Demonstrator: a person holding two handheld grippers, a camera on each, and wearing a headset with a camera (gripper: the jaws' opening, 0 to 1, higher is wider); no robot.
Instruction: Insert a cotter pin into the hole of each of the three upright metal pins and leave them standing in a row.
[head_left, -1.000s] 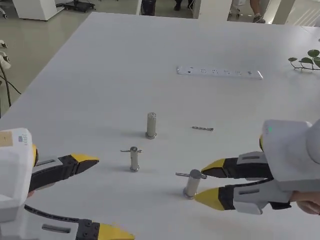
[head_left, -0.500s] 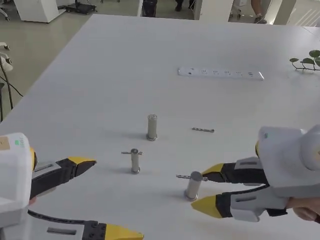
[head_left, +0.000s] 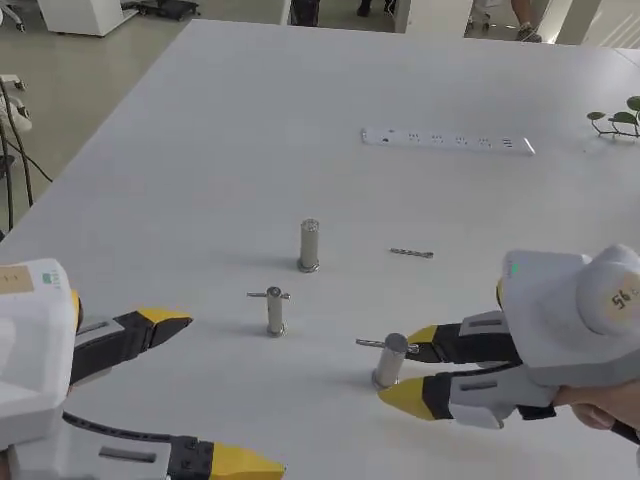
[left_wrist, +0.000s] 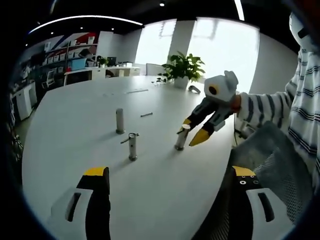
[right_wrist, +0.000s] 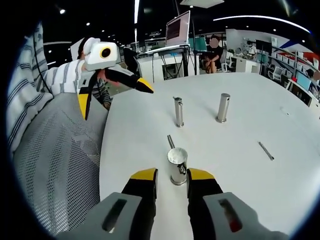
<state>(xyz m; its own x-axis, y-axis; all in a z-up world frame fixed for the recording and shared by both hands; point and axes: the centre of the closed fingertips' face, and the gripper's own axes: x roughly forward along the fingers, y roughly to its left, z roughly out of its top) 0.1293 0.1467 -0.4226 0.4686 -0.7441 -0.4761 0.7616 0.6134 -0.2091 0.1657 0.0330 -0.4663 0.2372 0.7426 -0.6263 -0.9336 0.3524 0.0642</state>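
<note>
white-bodied left gripper (head_left: 230, 392) and right gripper (head_left: 402, 364), black yellow-tipped jaws, striped sleeve (left_wrist: 260, 107)

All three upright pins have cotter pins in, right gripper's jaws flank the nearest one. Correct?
Not all three: the head view shows the far pin bare, a loose cotter pin on the table. The right gripper does flank the nearest pin.

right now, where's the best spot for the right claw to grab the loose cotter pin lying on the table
Pinch the loose cotter pin across its thin shaft, the right claw coming down from above. It lies flat on the table, so its ends offer no hold; gripping nearer one end probably leaves the other free for a hole.
</note>
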